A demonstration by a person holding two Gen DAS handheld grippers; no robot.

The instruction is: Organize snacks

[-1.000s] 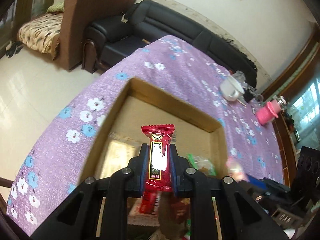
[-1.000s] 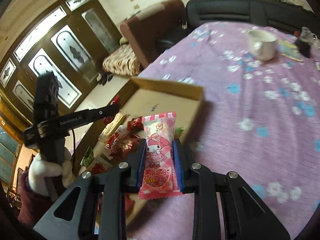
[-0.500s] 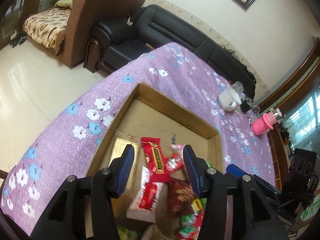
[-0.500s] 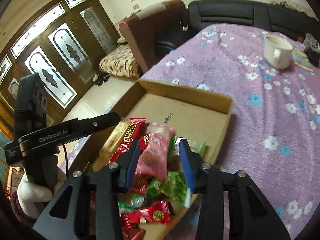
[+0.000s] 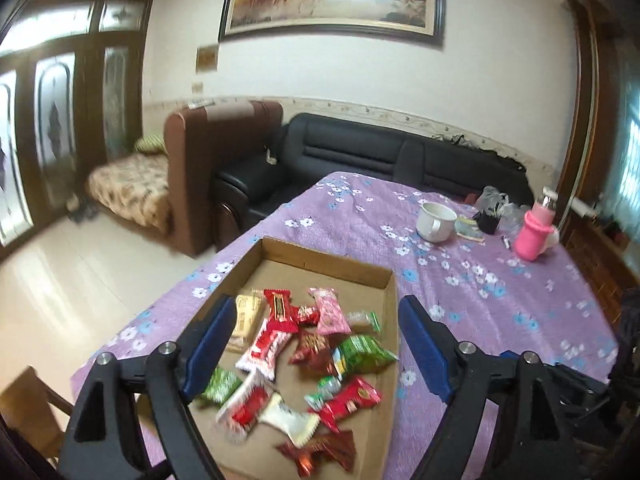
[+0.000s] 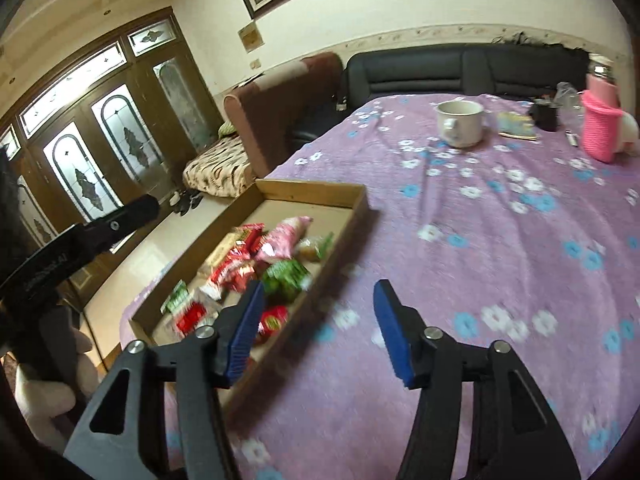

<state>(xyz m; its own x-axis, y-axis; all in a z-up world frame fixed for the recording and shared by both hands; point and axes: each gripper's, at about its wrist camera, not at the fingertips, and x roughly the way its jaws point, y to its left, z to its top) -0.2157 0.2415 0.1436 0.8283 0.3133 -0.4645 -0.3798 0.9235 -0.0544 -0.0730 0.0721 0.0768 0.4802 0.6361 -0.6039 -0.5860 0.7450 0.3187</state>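
A shallow cardboard box [image 5: 328, 261] on the purple flowered tablecloth holds several wrapped snacks. Among them lie a red packet [image 5: 278, 307] and a pink packet [image 5: 328, 312] near the box's far half. My left gripper [image 5: 316, 340] hovers above the box, its jaws opening wide, nothing between its blue pads. In the right wrist view the box [image 6: 312, 190] sits to the left, the pink packet [image 6: 284, 236] inside it. My right gripper [image 6: 320, 330] hangs over the box's right edge and the cloth, jaws opening, empty. The left gripper [image 6: 80, 236] shows at the far left.
A white mug [image 6: 460, 124], a pink bottle [image 6: 602, 128] and small clutter stand at the table's far end. Purple cloth [image 6: 480, 240] stretches right of the box. A black sofa [image 5: 360, 152] lies behind the table; a wooden chair [image 5: 28, 408] is at the lower left.
Both grippers went from shut on a packet to open. The red packet and the pink packet now lie in the box. Both grippers pulled back and rose a little.
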